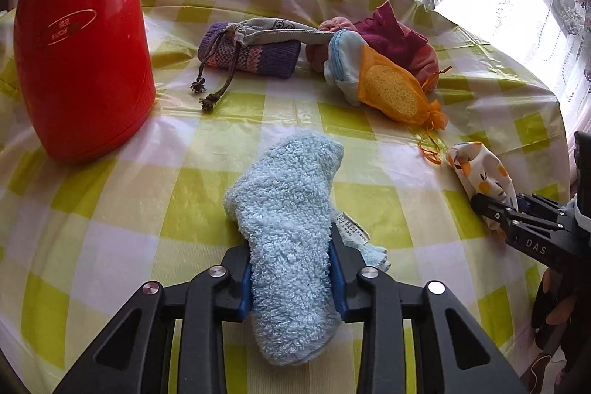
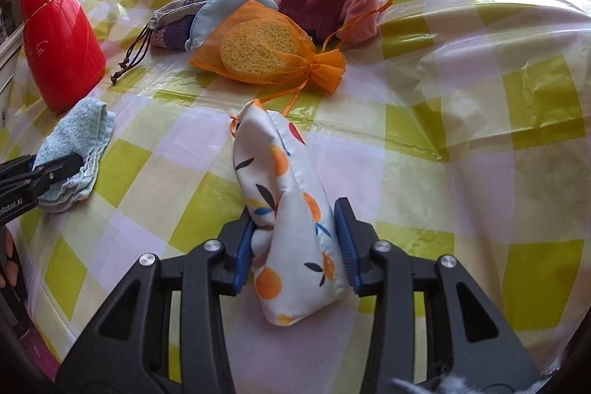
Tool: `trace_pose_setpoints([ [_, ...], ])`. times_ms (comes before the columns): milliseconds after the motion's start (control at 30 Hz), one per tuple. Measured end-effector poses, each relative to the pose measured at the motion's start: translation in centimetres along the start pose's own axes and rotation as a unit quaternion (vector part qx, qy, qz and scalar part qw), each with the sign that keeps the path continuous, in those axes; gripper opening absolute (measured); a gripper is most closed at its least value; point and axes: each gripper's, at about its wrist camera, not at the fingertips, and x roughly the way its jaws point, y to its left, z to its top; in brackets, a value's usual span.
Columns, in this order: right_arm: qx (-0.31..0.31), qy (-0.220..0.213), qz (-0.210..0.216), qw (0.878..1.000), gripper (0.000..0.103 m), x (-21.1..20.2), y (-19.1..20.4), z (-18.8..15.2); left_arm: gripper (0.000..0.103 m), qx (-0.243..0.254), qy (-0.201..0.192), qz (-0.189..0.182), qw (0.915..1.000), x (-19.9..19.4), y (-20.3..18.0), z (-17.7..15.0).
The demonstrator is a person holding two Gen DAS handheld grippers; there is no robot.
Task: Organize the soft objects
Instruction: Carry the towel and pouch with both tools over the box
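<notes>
A: L claw [image 1: 291, 277]?
B: Clenched on towel [image 1: 284, 209], long axis straight fwd, on surface [image 1: 110, 209].
A: R claw [image 2: 295, 255]?
B: Clamps pouch [image 2: 288, 209]; pile [image 2: 317, 6] dead ahead, nearer R.

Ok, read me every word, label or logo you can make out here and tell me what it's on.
"DAS": white letters on the right gripper.
"mRobot.AI": cut off at the frame edge, on the left gripper.
"FUCH": gold, partly glared, with unreadable characters above, on the red flask.
Tag on the blue towel: too small to read.

Both grippers, left [image 1: 291, 277] and right [image 2: 295, 252], clamped (fingers closed).
</notes>
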Motion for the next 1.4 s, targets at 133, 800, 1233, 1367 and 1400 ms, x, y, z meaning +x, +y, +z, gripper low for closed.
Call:
trace_pose_setpoints([
  [133, 0.008, 0.001, -0.005, 1.000, 0.043, -1.4, 1.5, -1.5, 0.034, 0.011, -0.005, 0.002, 0.9999, -1.6, -0.1, -1.9],
  [800, -0.036, 0.038, 0.038, 0.998, 0.043, -4.2, 6.8, -5.6, 0.034, 0.025, 0.043, 0.017, 0.9986, -6.1, 0.5, -6.2],
  [1233, -0.067, 0.043, 0.094, 0.992, 0.042, -5.7, 11.7, -6.3, 0.034, -0.005, 0.036, 0.013, 0.9993, -10.1, 3.9, -8.2],
  [1367, -0.074, 0.043, 0.108, 0.990, 0.042, -6.1, 13.1, -6.1, 0.034, -0.014, 0.022, 0.015, 0.9995, -11.4, 5.1, -8.4],
  [1400, -0.076, 0.044, 0.111, 0.990, 0.042, -6.3, 13.4, -6.0, 0.034, -0.016, 0.020, 0.015, 0.9995, -11.7, 5.4, -8.4],
])
